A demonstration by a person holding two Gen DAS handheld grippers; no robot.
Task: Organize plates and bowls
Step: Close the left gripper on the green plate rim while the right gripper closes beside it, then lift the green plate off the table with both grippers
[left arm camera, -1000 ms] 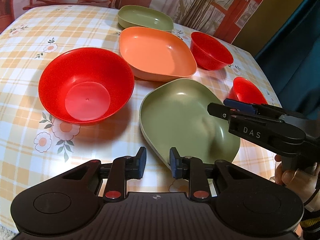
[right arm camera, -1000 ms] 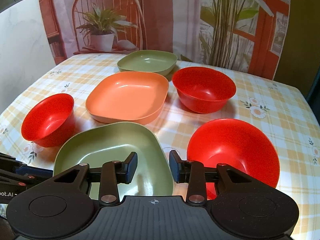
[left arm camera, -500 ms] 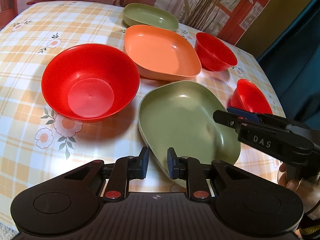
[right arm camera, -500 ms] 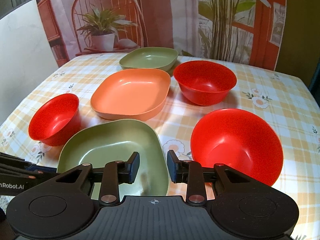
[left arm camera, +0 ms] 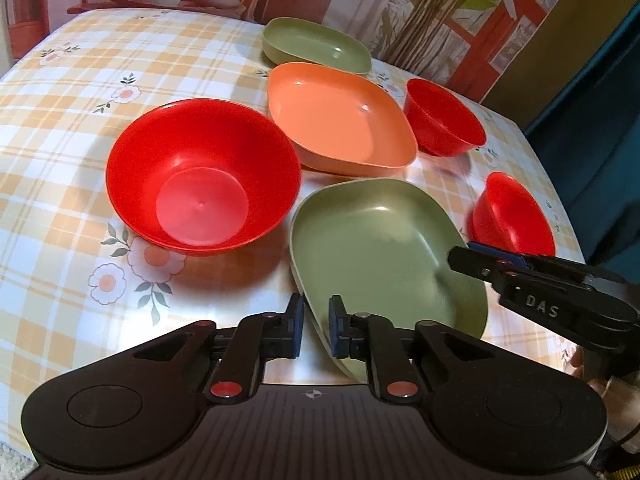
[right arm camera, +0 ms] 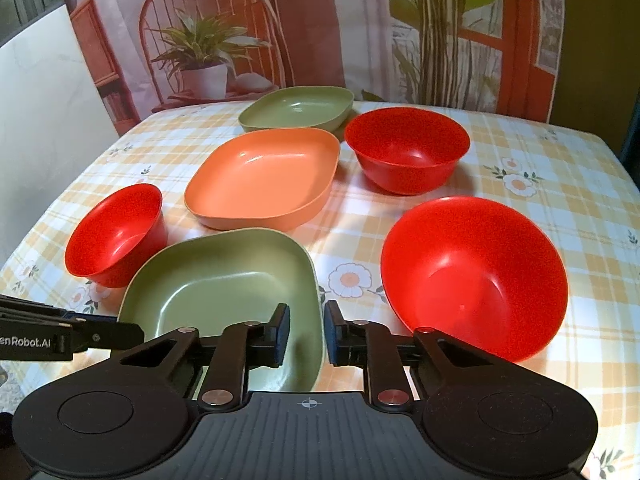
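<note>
The near green plate (left arm camera: 384,240) lies flat on the checked tablecloth (left arm camera: 60,184), long axis running away from the left gripper (left arm camera: 316,330). Both grippers' jaws have just been closing across its rim; left gripper apparently pinches it, right gripper (right arm camera: 306,334) too. Large red bowl (left arm camera: 200,172) beside it, orange plate (left arm camera: 340,120) beyond, small red bowl (left arm camera: 514,216) opposite.

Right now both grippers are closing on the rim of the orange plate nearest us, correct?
Not quite: the plate is green, not orange. Both wrist views show the left gripper and right gripper straddling the near green plate's rim; the orange plate lies beyond.
</note>
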